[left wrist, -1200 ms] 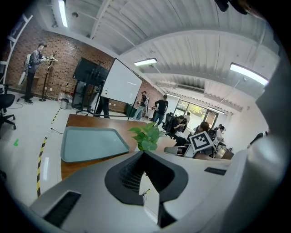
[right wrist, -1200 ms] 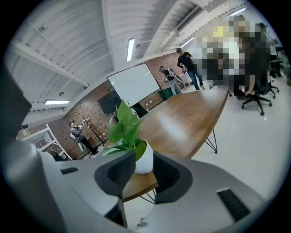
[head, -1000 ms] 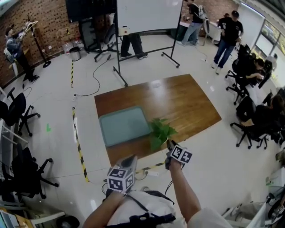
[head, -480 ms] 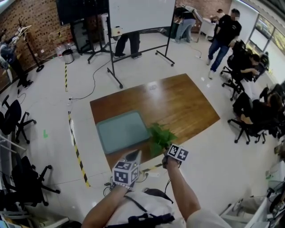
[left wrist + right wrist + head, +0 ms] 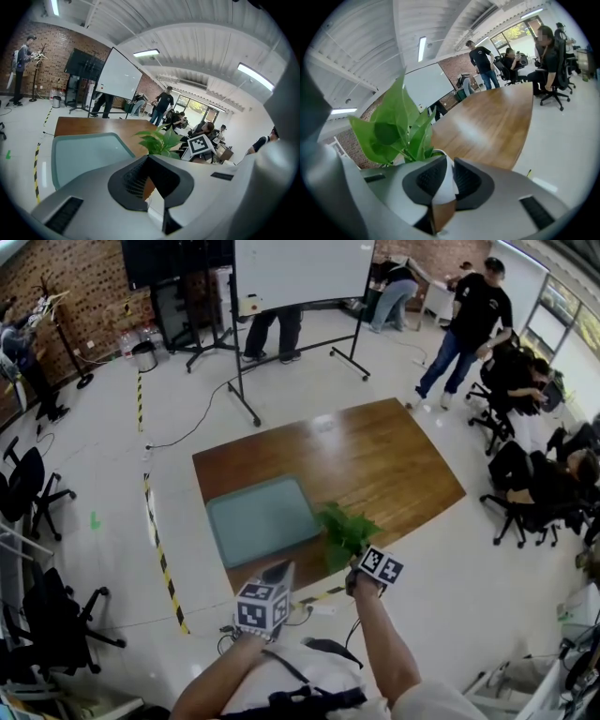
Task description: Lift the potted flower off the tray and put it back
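The potted flower point(image 5: 345, 531) has green leaves point(image 5: 398, 126) and a white pot point(image 5: 444, 180). It stands on the wooden table point(image 5: 375, 456), just right of the teal tray point(image 5: 262, 517) and near the front edge. My right gripper point(image 5: 353, 566) reaches it from the near side. Its jaws have just been closing, and in the right gripper view point(image 5: 445, 173) both pads press on the pot's wall. My left gripper point(image 5: 279, 570) hovers at the table's front edge below the tray, shut and holding nothing. The left gripper view point(image 5: 149, 161) shows the tray point(image 5: 89, 152) and the plant point(image 5: 159, 140) ahead.
A whiteboard on a wheeled stand point(image 5: 300, 273) stands beyond the table. People sit on office chairs point(image 5: 534, 493) to the right, and others stand at the back. Yellow-black tape point(image 5: 164, 549) and a cable run along the floor on the left.
My left gripper has edged nearer the table's front edge. The right gripper stays at the plant, which keeps its spot beside the tray.
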Demonstrator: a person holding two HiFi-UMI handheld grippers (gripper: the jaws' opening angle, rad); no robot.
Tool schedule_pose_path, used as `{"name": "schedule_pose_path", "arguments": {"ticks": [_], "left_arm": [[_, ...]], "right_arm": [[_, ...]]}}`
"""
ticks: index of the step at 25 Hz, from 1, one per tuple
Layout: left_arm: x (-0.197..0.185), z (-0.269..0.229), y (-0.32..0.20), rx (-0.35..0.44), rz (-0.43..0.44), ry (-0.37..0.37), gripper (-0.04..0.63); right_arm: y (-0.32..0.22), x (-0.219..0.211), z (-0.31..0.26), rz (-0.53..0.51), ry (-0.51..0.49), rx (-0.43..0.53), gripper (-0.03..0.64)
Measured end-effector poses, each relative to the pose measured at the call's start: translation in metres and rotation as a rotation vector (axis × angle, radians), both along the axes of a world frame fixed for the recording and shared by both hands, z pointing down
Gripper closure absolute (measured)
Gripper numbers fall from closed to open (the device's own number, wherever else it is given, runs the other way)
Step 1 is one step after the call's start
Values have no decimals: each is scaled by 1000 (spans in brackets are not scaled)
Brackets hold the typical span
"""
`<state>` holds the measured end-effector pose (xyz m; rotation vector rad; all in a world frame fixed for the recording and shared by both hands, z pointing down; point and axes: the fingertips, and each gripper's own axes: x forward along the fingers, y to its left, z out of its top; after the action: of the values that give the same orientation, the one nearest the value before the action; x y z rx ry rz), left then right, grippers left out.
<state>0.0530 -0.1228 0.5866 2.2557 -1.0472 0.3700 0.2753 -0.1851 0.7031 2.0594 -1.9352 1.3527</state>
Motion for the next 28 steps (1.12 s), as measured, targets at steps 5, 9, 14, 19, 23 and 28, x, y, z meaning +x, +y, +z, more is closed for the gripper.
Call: {"name": "schedule_pose_path", "arguments": {"ticks": [5, 9, 14, 19, 23, 28], "left_arm": [[-13, -1, -6, -1, -25, 9, 600], [-29, -5, -12, 6, -56, 9, 600], [-67, -2, -21, 4, -122, 5, 600], [-124, 3, -24, -3, -214, -2, 600], [-155, 9, -24, -16, -269, -11, 600], [-174, 12, -27, -31, -307, -10, 600]], "right_arm": [[-19, -2, -22, 1, -12, 48, 563], [-47, -25, -36, -39, -36, 72, 563], [-88, -76, -35, -120, -59, 65, 562], [-112, -133, -20, -187, -60, 41, 563], [-124, -164, -6, -220, -64, 20, 561], [-130, -186, 2, -245, -56, -5, 561]]}}
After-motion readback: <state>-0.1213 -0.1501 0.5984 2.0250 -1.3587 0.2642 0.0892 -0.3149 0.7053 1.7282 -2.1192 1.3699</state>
